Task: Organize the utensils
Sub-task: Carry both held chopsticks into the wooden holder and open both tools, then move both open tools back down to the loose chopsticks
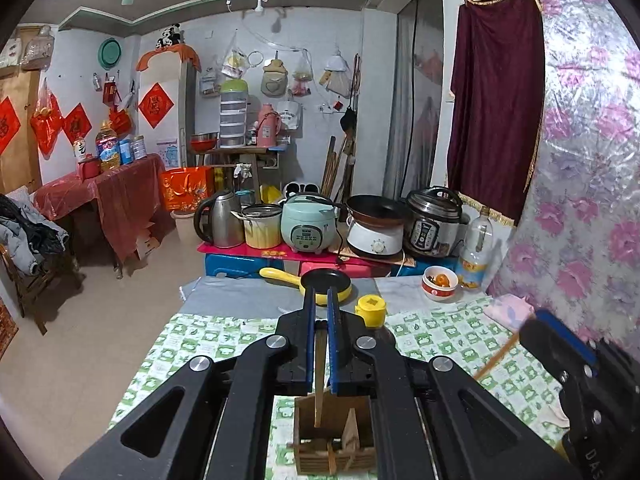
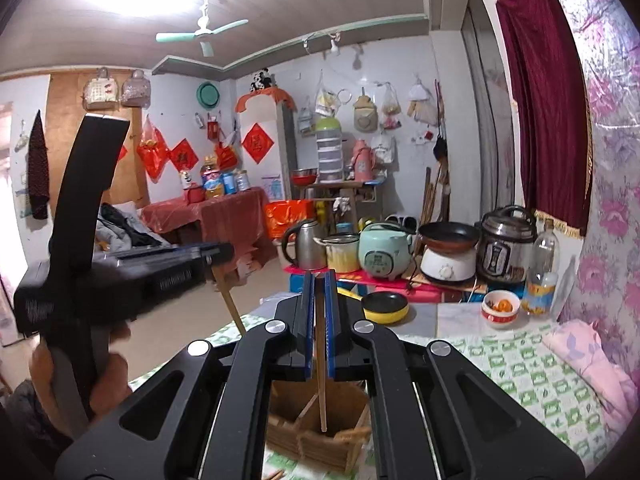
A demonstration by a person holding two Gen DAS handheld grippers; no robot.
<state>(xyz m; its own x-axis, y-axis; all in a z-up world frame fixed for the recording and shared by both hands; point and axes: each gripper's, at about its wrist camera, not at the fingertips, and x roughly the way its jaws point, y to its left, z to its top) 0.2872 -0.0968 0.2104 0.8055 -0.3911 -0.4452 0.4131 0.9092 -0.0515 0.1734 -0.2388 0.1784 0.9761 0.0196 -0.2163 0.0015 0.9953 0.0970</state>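
Both hand-held grippers over a wooden holder (image 1: 334,444) on a green-checked cloth (image 1: 208,344). Left hand-held gripper (image 1: 321,296) closed narrow on a single chopstick (image 1: 319,376), stick hanging almost upright between the blue pads (image 1: 333,344), lower end just inside the holder's back compartment. Right hand-held gripper (image 2: 319,280) likewise pinched on a second chopstick (image 2: 321,368), its tip down inside the holder (image 2: 320,432). Seen from the right wrist view, left gripper body blurred at the frame's left, a hand (image 2: 76,376) wrapped round its grip, a stick slanting down from its fingers toward the holder. From the left wrist view, right gripper at the frame's right edge, a stick angling down from it toward the holder, its lower end hidden behind the left gripper's arm.

Holder divided into compartments, more wooden pieces leaning inside; exact count not clear.

Beyond the holder on the surface (image 1: 240,296): a yellow pan (image 1: 326,284) with a black inside, a yellow cap (image 1: 371,310) just right of it, a white-and-red bowl (image 1: 439,282) farther right, a plastic bottle (image 1: 476,248) past the bowl. Pink cloth (image 1: 506,312) right of the holder against the flowered wall. Behind the pan, a row of cookers and a steel kettle (image 1: 219,218).
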